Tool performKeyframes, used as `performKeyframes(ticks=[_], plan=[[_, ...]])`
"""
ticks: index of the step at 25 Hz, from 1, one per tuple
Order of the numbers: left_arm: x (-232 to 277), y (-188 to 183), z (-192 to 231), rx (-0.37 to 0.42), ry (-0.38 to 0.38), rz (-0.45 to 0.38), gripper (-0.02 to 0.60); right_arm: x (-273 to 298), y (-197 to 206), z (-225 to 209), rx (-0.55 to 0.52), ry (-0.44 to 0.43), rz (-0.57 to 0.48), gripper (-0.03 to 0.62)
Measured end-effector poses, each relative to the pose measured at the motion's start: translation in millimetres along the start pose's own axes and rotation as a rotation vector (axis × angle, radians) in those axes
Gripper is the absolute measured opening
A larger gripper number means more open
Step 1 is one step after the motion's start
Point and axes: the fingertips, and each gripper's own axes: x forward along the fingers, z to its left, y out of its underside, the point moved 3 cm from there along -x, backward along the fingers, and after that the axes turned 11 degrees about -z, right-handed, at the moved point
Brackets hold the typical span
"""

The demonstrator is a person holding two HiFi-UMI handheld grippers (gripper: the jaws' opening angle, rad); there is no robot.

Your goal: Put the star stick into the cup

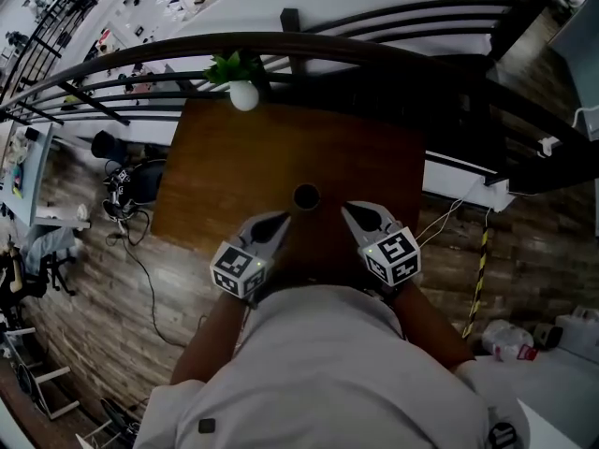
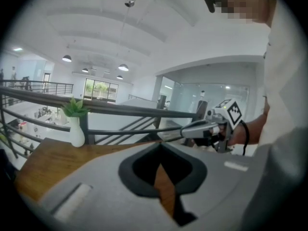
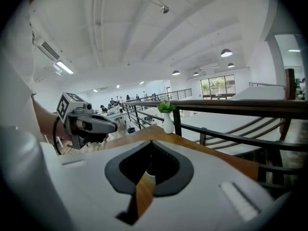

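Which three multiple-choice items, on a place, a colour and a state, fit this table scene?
1. Where is the dark round cup? A. on the brown wooden table, just ahead of the left tool and the right tool; B. on the floor; C. on the railing.
2. What colour is the small vase holding the green plant? A. red; B. white; C. black.
3. How is the cup? A. on its side; B. lifted; C. upright, mouth up.
Answers: A, it stands on wood between the tool tips; B, its body is white; C, its round mouth faces up.
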Motion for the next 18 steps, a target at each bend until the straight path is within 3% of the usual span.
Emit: performKeyframes(ticks=[7,18], plan=[[-29.4,-18.6,11.0,0.081,-0.052,-0.004,0.002,3.1,-19.5,24.3,-0.048,-0.057,-0.037,0.008],[-86.6,-17.0,14.4,0.055,-0.077,-0.037,0.002,13.9,-33.7,78.7,-0.095,-0.068,-0.073,0.008]])
